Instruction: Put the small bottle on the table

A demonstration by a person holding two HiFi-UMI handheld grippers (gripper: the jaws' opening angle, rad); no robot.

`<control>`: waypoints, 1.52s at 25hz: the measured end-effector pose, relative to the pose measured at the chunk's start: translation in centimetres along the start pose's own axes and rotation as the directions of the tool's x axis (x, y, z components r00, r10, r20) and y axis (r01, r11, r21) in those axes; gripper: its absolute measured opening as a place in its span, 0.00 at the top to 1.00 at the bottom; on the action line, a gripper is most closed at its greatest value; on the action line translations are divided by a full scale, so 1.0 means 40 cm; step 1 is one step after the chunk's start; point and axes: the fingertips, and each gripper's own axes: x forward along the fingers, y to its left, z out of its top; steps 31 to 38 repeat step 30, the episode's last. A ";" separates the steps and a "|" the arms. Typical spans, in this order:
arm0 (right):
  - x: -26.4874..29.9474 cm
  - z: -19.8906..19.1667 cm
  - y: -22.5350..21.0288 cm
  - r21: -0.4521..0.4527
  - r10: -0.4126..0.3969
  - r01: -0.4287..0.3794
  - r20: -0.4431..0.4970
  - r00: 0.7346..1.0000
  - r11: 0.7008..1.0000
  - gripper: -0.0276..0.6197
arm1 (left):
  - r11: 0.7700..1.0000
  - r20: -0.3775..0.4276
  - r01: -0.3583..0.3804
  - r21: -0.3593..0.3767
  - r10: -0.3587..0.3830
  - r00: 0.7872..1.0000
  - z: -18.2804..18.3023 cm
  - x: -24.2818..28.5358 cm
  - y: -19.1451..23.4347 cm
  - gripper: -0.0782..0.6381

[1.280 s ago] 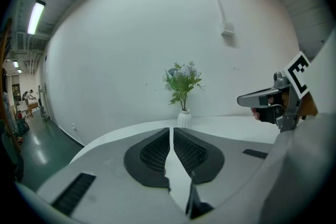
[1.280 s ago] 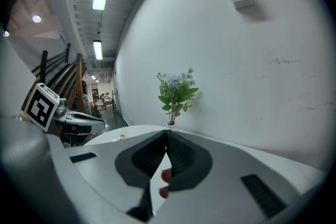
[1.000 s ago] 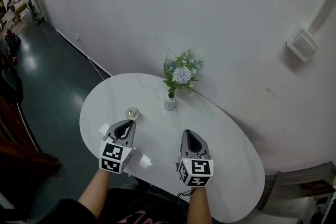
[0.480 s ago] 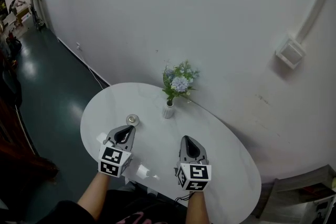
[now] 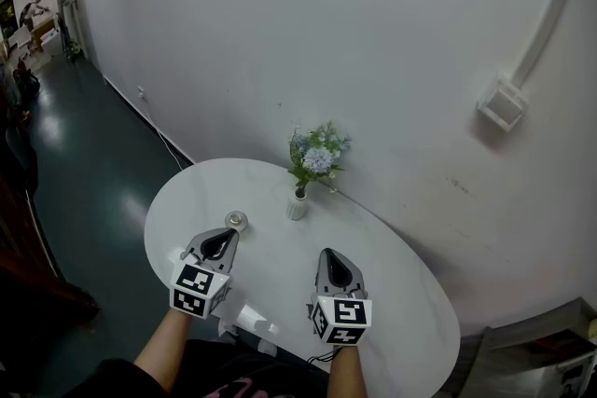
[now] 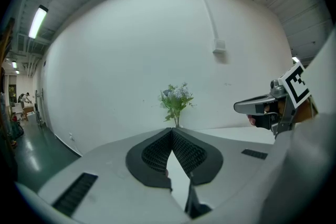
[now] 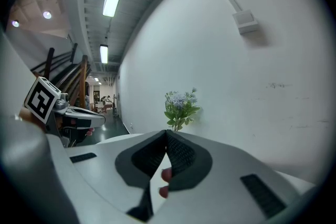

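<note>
In the head view a small bottle (image 5: 236, 220) with a shiny round cap stands upright on the white oval table (image 5: 392, 294), near its left end. My left gripper (image 5: 225, 238) hovers just short of the bottle and apart from it, its jaws shut on nothing. My right gripper (image 5: 332, 256) is beside it over the middle of the table, also shut and empty. The left gripper view shows the pads (image 6: 157, 153) meeting at their tips, and the bottle is hidden there. In the right gripper view the pads (image 7: 181, 156) meet too, with only red-nailed fingertips behind them.
A white vase of blue flowers (image 5: 298, 200) stands at the table's far edge against the white wall. A junction box with a conduit (image 5: 502, 103) is fixed to that wall. Dark floor (image 5: 84, 172) lies to the left. The near table edge is under my hands.
The head view has tilted up, so table, bottle and grippers sit lower in the frame. Both grippers drew slightly back toward me. The bottle stays standing on the table.
</note>
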 end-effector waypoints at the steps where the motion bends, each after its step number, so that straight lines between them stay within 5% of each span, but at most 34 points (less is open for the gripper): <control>1: -0.004 0.002 -0.002 -0.002 -0.003 0.003 0.001 1.000 1.000 0.86 | 1.000 0.002 0.000 0.001 0.000 1.000 0.002 -0.003 0.000 0.87; 38: -0.007 -0.004 -0.024 -0.024 -0.011 0.011 -0.007 1.000 1.000 0.86 | 1.000 0.017 0.003 0.007 -0.004 1.000 0.021 -0.004 0.017 0.87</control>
